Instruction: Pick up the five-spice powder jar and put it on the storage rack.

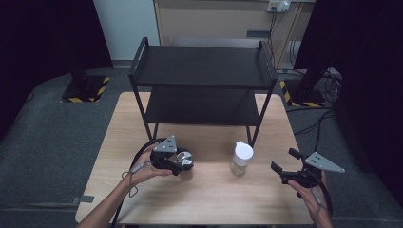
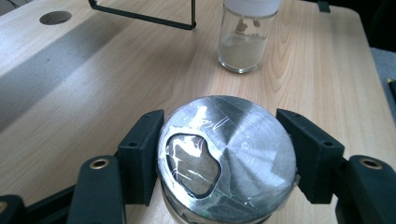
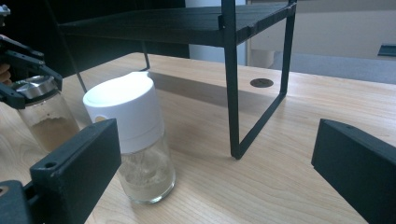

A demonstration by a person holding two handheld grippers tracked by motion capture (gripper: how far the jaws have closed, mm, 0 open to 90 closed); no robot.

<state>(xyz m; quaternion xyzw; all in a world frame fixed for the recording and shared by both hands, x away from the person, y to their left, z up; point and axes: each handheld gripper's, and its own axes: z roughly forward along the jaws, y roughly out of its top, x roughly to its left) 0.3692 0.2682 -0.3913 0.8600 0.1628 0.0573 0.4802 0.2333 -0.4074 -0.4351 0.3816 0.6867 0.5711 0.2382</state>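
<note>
My left gripper clamps the metal-lidded jar, lower centre of frame | right gripper jaws apart, lower right | white-capped jar between them (standing on table).

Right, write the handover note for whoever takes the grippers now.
Left gripper: shut on the steel-lid jar, pads at the lid's sides; jar stands on the table, front left.
Right gripper: open, holding nothing, at the table's right edge, aimed toward the white-cap jar.
White-cap jar: upright mid-table, in front of the black rack, untouched.
Rack: both shelves bare.
Done: the first jar is gripped.
Left, probably: lift that jar onto the rack, then grip and move the white-cap jar.
</note>
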